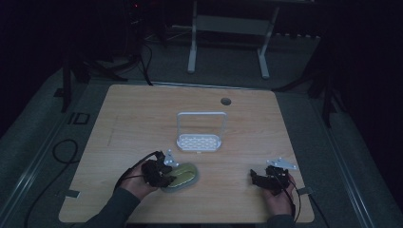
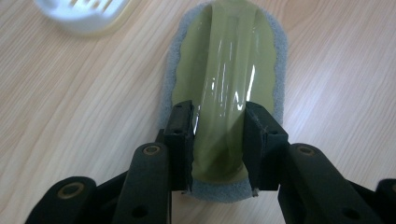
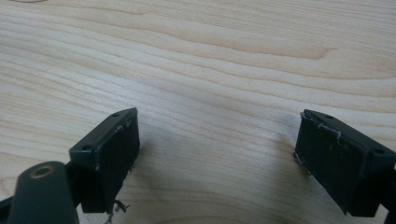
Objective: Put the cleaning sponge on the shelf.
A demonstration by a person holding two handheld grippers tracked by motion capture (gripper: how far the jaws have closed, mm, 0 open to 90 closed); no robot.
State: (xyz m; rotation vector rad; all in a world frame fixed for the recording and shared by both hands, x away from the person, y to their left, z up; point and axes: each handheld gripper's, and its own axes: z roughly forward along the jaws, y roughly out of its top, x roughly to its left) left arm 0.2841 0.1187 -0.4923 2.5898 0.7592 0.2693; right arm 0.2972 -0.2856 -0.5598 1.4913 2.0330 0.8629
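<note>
An olive-green scrubber with a grey sponge rim lies flat on the wooden table, near its front left. My left gripper is at the scrubber's near end. In the left gripper view the scrubber has a glossy raised ridge, and the left gripper has its jaws pressed on both sides of that ridge. My right gripper rests at the front right, held by a hand. In the right gripper view the right gripper stands wide open over bare wood.
A white perforated tray with a tall loop handle stands at the table's middle, just beyond the scrubber; its edge shows in the left gripper view. A round cable hole lies near the far edge. Cables trail off the left side.
</note>
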